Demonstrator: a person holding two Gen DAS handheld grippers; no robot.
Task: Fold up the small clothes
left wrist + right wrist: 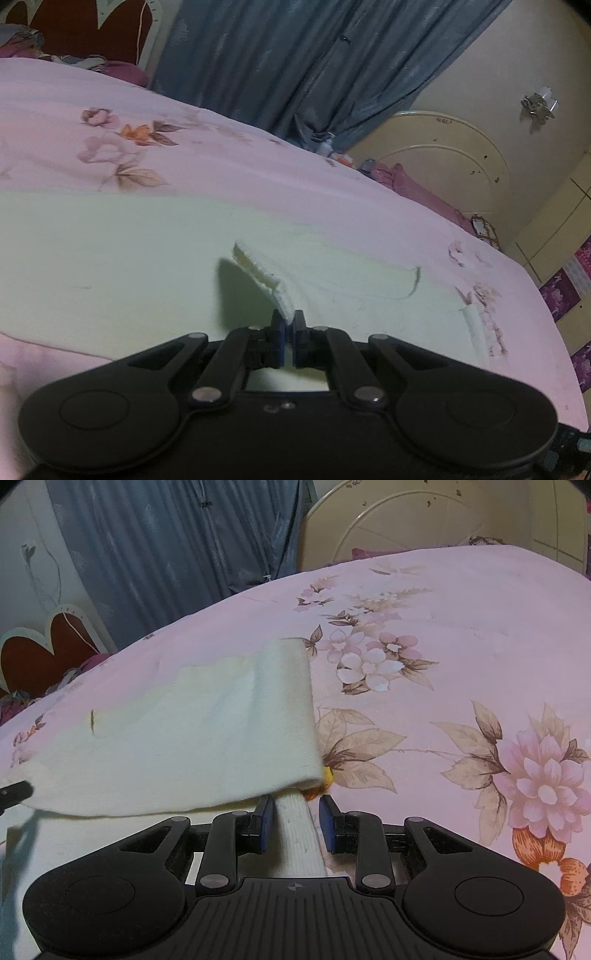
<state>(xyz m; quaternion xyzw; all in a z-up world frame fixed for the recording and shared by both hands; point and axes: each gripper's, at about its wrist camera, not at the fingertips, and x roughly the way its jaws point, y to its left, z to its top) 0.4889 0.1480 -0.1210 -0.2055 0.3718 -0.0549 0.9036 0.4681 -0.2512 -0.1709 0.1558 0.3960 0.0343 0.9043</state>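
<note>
Left hand-held gripper [289,325] pinching cream garment [110,258] (ribbed edge).

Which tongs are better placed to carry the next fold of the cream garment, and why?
Left. The left tongs are already shut on the ribbed edge of the cream garment; the right tongs stand open around a ribbed strip, gripping nothing.

We looked low and close along each gripper across the floral bedsheet [110,110]; both views shared it, perhaps the same blue curtain [166,535].
</note>
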